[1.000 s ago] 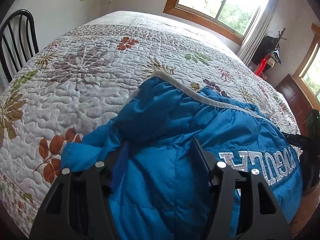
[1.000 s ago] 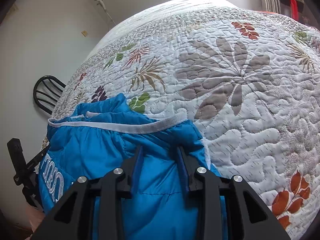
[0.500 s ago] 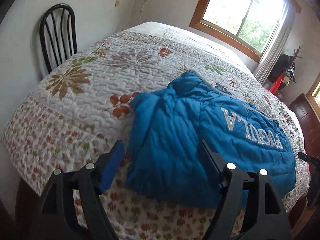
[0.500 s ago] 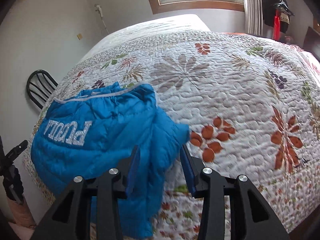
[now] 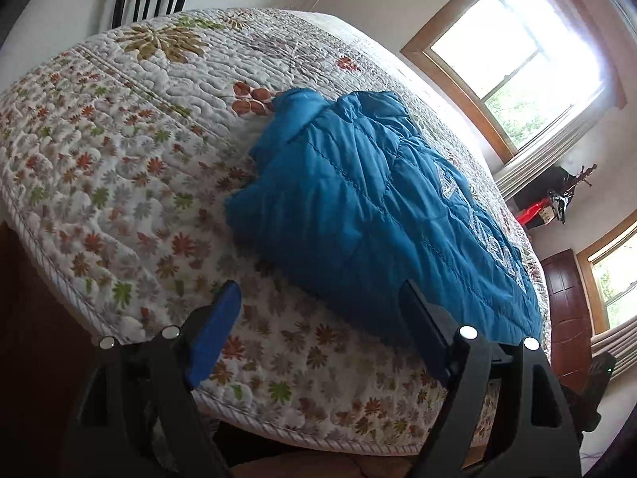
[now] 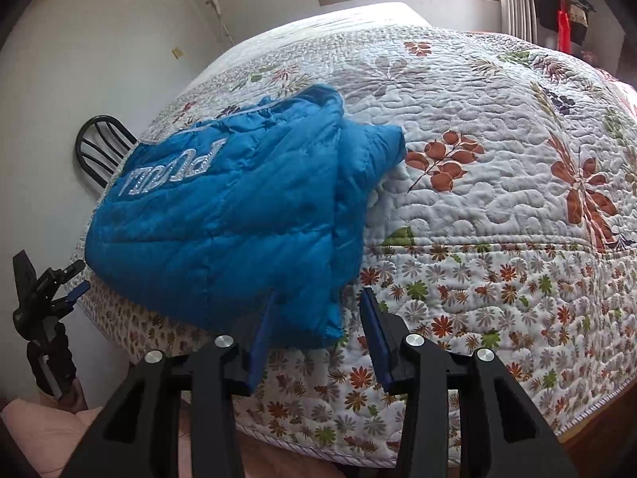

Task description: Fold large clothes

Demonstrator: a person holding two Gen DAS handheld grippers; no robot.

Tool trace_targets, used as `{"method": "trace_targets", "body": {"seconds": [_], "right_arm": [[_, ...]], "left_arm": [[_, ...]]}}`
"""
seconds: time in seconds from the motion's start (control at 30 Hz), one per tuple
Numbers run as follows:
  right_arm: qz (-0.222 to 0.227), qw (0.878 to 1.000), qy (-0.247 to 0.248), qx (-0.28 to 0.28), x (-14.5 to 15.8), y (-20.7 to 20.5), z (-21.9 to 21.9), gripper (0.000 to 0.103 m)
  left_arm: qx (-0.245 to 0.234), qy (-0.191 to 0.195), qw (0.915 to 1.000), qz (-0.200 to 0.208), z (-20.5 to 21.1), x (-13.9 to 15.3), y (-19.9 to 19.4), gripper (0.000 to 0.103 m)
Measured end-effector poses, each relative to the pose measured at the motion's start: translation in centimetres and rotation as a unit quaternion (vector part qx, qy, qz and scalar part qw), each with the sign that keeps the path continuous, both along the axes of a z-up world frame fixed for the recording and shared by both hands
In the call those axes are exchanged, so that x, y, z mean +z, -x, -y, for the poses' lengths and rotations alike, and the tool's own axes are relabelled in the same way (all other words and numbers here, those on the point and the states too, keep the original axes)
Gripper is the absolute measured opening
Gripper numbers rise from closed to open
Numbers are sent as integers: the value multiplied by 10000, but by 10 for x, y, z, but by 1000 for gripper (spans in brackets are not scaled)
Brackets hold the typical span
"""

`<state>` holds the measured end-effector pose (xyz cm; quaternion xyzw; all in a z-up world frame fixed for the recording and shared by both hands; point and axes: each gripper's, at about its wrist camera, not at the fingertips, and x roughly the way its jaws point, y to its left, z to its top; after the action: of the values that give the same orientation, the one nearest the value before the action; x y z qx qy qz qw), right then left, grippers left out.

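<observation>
Nearest, the left gripper [image 5: 318,310] is seen with jaws widening and empty; the right gripper [image 6: 318,318] is held narrowly apart, empty too. Beyond, the blue puffer jacket [image 6: 239,215] lies folded at the quilted bed's [image 6: 477,127] near edge, where slippery padding could let it spring open or slide off.

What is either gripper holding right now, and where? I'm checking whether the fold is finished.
Nothing is held. The left gripper is opening over the quilt; the right gripper stands open, clear of the blue jacket.
</observation>
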<state>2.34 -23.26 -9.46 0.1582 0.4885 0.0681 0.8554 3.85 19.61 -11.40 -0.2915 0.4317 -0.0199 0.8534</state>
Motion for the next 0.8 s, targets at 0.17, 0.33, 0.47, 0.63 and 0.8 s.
{"method": "trace_targets", "body": {"seconds": [0.17, 0.33, 0.47, 0.63, 0.8], "right_arm": [[-138, 9999, -35, 32, -12, -7, 3, 49], [-190, 9998, 9, 61, -18, -8, 4, 49], [-243, 9996, 104, 112, -21, -12, 1, 50], [-300, 9993, 153, 138, -22, -17, -2, 52], [-335, 9990, 224, 176, -23, -18, -4, 53]], "left_arm": [[-33, 306, 9995, 18, 6, -7, -19, 81], [76, 422, 9991, -33, 2, -14, -41, 81], [229, 494, 9985, -9, -3, -16, -49, 69], [435, 847, 9954, 83, -5, -15, -38, 36], [453, 566, 9970, 257, 4, -4, -31, 31]]}}
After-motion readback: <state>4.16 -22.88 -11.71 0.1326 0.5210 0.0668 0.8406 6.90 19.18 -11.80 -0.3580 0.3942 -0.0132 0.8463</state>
